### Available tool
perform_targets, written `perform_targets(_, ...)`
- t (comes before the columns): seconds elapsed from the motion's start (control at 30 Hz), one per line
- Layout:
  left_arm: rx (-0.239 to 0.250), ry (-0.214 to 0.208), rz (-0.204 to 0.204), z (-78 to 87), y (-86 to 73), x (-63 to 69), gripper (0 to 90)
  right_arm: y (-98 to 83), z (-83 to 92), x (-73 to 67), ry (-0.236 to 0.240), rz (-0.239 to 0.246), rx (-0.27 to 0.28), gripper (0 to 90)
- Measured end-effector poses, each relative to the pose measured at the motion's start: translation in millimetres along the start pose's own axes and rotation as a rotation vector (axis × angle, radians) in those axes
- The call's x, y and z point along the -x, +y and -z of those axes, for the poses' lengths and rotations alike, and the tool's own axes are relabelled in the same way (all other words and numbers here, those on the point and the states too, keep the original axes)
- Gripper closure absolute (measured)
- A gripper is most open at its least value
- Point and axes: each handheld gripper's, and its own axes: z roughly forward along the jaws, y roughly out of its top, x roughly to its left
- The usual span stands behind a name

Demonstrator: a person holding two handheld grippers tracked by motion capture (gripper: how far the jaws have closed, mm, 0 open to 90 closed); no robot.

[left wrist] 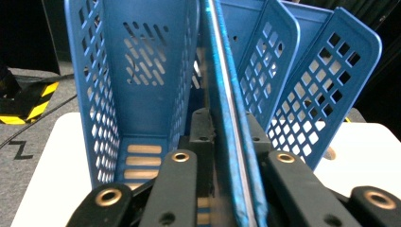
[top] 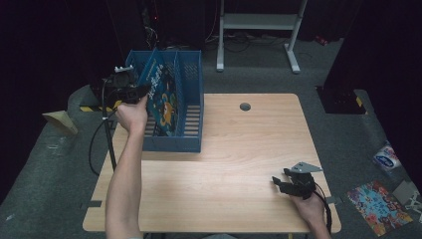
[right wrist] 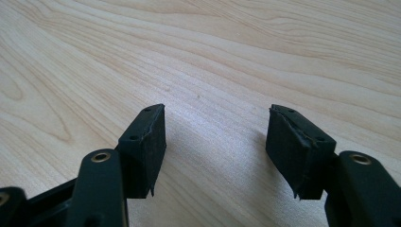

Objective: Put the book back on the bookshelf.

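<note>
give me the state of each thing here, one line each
book: tilted, standing in the file rack, held at its edge
file rack: upright on the table
left gripper: shut on the book
right gripper: open, nothing between the jaws, low over the table

A book [top: 163, 102] stands in the file rack [top: 191, 144] at the table's [top: 239, 159] far left corner.

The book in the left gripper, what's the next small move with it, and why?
Probably ease it a little further down into the blue file rack before letting go. The left gripper is shut on the book, which leans tilted inside a rack compartment. Whether its bottom edge rests on the rack floor is hidden, so releasing now might let it drop. The right gripper rests open over the table.
</note>
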Motion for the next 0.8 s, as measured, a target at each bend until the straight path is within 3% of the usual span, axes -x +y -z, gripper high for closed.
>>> perform_targets(0.23, -0.01, 0.009, -0.032, 1.4, -1.8, 0.9, 67.1, 0.0, -0.1, -0.3, -0.003, 0.002, 0.0, 38.5)
perform_targets(0.4, -0.01, 0.032, -0.082, 3.9, -2.0, 4.5, 55.1, 0.0, -0.2, -0.6, -0.003, 0.001, 0.0, 38.5)
perform_targets(0.57, -0.009, 0.027, -0.107, 10.1, 0.0, 6.9, 45.5, 0.0, -0.2, -0.7, -0.004, 0.001, -0.001, 38.5)
perform_targets(0.8, -0.006, 0.002, -0.12, 20.7, 0.3, 4.4, 39.5, 0.1, -0.2, -0.7, -0.004, 0.001, -0.001, 38.5)
